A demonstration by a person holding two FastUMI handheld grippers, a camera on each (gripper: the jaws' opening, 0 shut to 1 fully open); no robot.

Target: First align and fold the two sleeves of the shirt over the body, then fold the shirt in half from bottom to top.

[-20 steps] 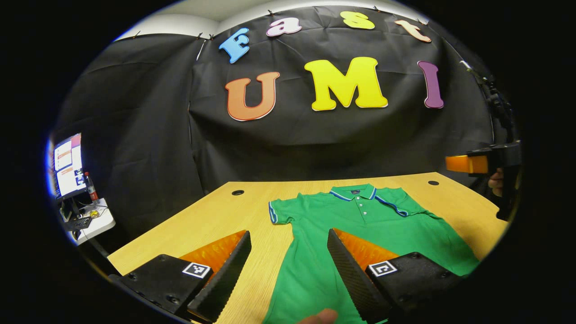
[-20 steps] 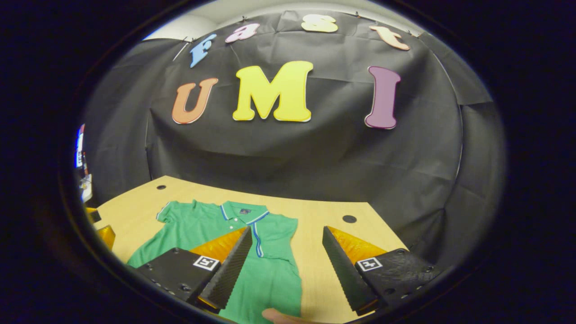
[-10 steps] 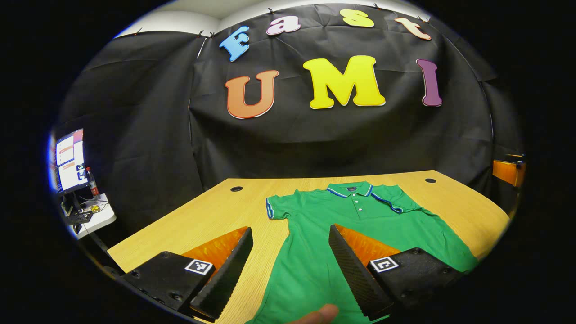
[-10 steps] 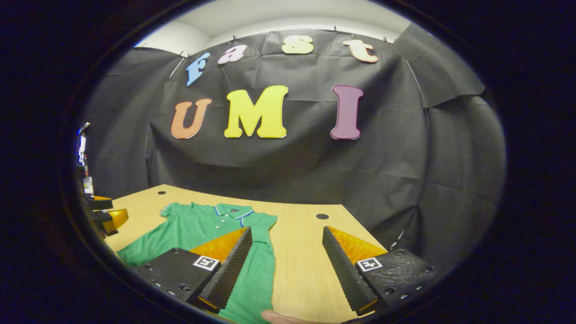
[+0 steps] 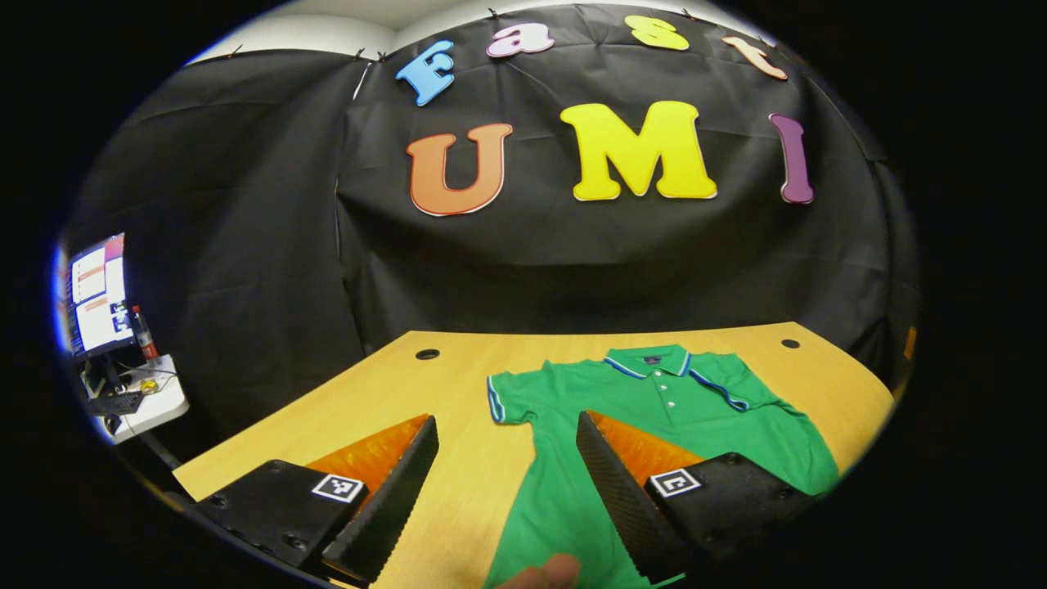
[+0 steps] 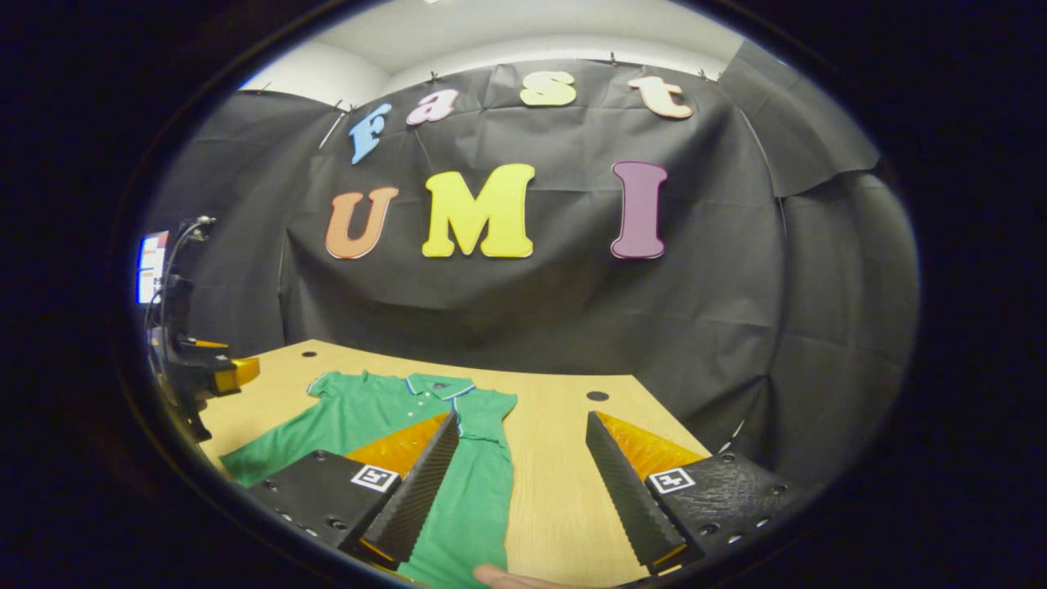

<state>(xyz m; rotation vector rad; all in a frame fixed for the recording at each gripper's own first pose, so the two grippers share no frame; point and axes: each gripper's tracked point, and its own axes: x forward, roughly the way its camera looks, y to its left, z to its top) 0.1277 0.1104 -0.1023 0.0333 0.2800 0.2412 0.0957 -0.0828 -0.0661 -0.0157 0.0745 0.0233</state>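
Note:
A green polo shirt (image 5: 654, 409) lies flat on the wooden table (image 5: 384, 393), collar toward the far wall. Its left sleeve (image 5: 503, 394) sticks out to the side. The right sleeve (image 5: 724, 383) lies turned in, its striped trim slanting across the shoulder. My left gripper (image 5: 505, 425) hovers open above the shirt's left side, nothing between its fingers. In the right gripper view the shirt (image 6: 368, 413) sits left of centre. My right gripper (image 6: 521, 421) hangs open over the shirt's right edge and bare table (image 6: 556, 466). The left gripper (image 6: 214, 372) shows far left.
A monitor (image 5: 96, 293) and a small white side table (image 5: 135, 405) with a bottle stand left of the table. Two cable holes (image 5: 427, 354) (image 5: 789, 343) mark the far corners. A person's fingertip (image 5: 546, 573) pokes in at the bottom.
The right gripper has drawn back and to the right, out of the left gripper view; the left gripper now shows clearly at the left of the right gripper view. Both stay open; shirt unmoved.

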